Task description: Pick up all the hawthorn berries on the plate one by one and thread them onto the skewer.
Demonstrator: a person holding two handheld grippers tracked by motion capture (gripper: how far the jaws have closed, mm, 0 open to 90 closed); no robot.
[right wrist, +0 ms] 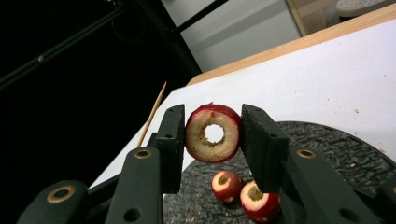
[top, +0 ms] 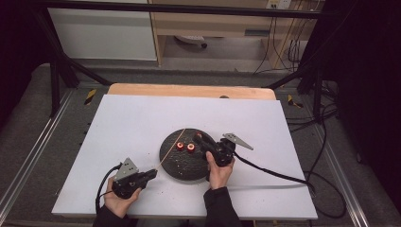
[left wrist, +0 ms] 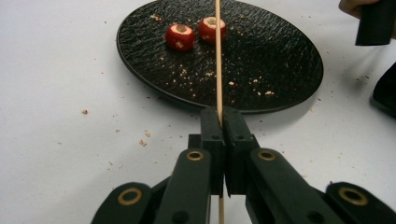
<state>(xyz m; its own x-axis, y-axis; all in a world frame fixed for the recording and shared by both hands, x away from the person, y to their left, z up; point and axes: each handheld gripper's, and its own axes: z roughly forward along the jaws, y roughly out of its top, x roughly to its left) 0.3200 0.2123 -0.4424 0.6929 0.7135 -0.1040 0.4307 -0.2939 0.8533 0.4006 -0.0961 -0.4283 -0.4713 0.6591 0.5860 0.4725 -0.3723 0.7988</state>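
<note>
A thin wooden skewer point(left wrist: 218, 60) is clamped in my left gripper point(left wrist: 221, 122), which is shut on it; the stick runs up over the black plate point(left wrist: 280, 56). In the high view the left gripper point(top: 150, 175) sits at the plate's near left, the skewer point(top: 171, 148) slanting up and right. My right gripper point(right wrist: 212, 133) is shut on a cored red fruit ring point(right wrist: 213, 132), held above the plate point(right wrist: 336, 154). Two more red cored pieces point(top: 185, 147) lie on the plate, also seen below the ring as red pieces point(right wrist: 243, 189) and beyond the skewer as red pieces point(left wrist: 194, 32).
The white board point(top: 132, 123) covers the wooden table. Crumbs are scattered on the plate and board. A black cable point(top: 279, 175) trails from the right gripper across the board's right side. Dark frame bars stand at the far left and right.
</note>
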